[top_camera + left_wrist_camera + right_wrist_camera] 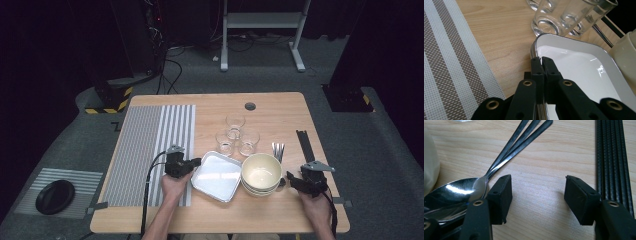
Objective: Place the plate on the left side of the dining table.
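Note:
A white square tray [216, 176] with a metal rim lies on the wooden table [280, 112], between a striped placemat [150, 145] and a stack of cream bowls [261, 172]. My left gripper [196, 162] is shut on the tray's left rim; in the left gripper view the jaws of the left gripper [541, 60] meet over the edge of the tray [579, 67]. My right gripper [289, 178] rests right of the bowls. The right gripper [537, 195] stands open over bare wood, with several spoons [461, 192] just left of its left jaw.
Three clear glasses [235, 135] stand behind the tray, close to the tray's far corner in the left gripper view [556, 17]. A black ribbed strip [305, 145] lies along the table's right side. The spoon handles [278, 148] point away from me. A cable hole [250, 106] sits near the far edge.

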Demonstrator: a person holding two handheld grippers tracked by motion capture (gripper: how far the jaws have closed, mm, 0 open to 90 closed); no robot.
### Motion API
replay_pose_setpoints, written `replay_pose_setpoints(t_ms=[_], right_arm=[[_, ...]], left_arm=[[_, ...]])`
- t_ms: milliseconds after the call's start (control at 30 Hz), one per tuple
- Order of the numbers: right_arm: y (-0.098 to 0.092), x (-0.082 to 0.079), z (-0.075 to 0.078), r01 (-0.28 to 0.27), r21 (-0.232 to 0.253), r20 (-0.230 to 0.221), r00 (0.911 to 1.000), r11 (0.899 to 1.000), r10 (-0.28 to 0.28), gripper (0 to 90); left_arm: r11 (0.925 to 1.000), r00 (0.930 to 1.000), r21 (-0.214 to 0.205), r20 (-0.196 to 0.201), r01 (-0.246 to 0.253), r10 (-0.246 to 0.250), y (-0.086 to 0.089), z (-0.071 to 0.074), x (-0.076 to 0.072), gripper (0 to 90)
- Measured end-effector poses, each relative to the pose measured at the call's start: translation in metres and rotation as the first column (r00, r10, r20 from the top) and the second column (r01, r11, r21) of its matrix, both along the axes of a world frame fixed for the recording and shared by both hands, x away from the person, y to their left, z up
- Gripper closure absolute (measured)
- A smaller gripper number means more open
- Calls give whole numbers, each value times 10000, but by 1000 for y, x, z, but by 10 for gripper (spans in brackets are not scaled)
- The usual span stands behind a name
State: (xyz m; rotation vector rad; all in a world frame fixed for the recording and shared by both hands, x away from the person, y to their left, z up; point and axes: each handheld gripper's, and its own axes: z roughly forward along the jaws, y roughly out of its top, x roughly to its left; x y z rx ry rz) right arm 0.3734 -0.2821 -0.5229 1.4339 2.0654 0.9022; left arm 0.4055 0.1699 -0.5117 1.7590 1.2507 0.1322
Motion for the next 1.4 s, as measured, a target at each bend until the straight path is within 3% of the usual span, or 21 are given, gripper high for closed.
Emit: replay_pose_setpoints(t_ms=[100, 433, 933, 1100, 1400], right_arm=[[0, 0, 0, 21, 27, -18, 10000, 10000, -21, 392], [0, 0, 0, 35, 27, -50, 10000, 10000, -35, 392], [0, 0, 0, 36, 23, -47, 10000, 10000, -35, 392], [0, 0, 0, 43, 37, -51, 10000, 10000, -42, 392], [0, 0, 0, 34, 23, -47, 10000, 10000, -34, 392]], left_arm=[[9997, 9997, 74, 96, 215, -216, 2, 0, 1, 885], [9997, 9996, 58, 115, 247, -248, 3, 0, 1, 885], [9998, 9999, -178, 140, -57, 60, 1, 3, -2, 886], [9997, 9994, -83, 270, 217, -215, 3, 4, -1, 887], [9999, 9997, -107, 220, -72, 74, 0, 5, -3, 887]])
